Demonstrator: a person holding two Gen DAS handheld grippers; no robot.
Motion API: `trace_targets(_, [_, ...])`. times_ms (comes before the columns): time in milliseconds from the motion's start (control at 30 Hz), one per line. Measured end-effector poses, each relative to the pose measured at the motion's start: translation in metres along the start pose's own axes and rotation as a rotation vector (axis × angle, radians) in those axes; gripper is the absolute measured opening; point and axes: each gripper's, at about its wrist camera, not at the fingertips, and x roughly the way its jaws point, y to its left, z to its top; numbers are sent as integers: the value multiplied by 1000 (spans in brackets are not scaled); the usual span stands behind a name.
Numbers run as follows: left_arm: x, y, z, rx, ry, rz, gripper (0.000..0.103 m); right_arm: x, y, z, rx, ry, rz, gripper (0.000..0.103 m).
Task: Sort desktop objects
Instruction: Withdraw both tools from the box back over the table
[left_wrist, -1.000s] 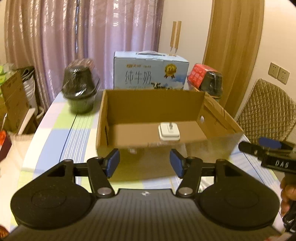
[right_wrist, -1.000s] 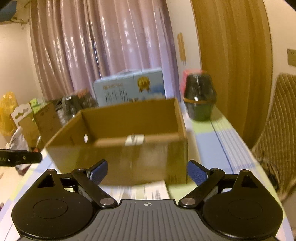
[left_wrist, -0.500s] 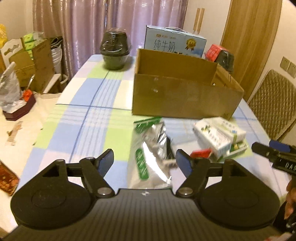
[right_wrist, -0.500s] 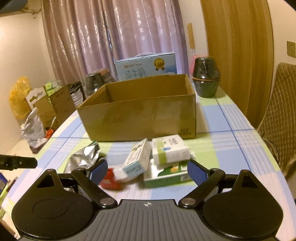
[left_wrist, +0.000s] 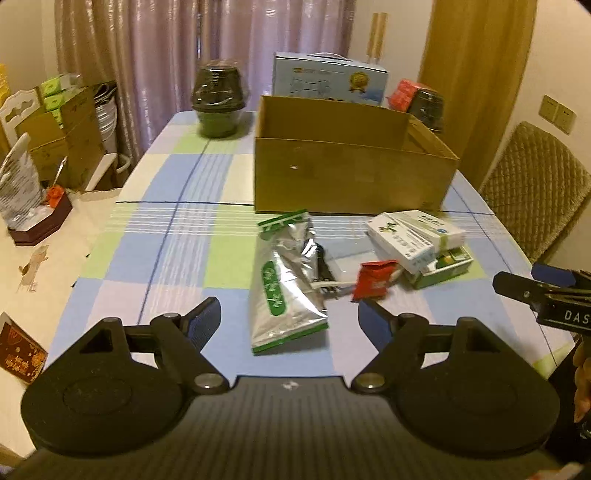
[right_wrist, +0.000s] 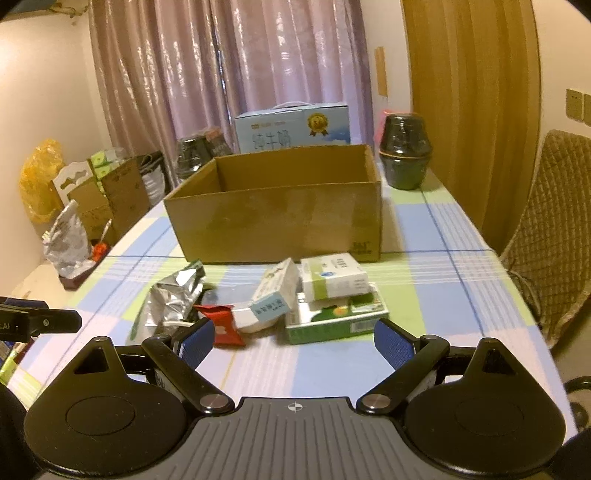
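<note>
Left wrist view: left gripper (left_wrist: 288, 317) hung above the checked worktop (left_wrist: 173, 236), fingers spread wide, holding nothing. Silver foil pouch (left_wrist: 286, 291) lay flat just ahead; red sachet (left_wrist: 375, 280) beside it; stacked medicine boxes (left_wrist: 417, 240) to the right; open cardboard box (left_wrist: 351, 173) behind. Right wrist view: right gripper (right_wrist: 293, 338) likewise parted and empty, near the green carton (right_wrist: 336, 321)

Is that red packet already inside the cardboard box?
No, the red packet lies on the tablecloth in front of the cardboard box.
</note>
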Motion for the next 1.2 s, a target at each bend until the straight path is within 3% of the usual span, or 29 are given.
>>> trace_targets(400, [25, -33, -5, 52, 20, -69, 78, -6, -27, -8, 27, 21, -63, 90])
trace_targets(800, [68, -65, -8, 119, 45, -99, 78, 26, -46, -12, 60, 68, -73, 90])
trace_targets(1200, [115, -80, -7, 157, 73, -96, 67, 62, -60, -5, 66, 84, -79, 90])
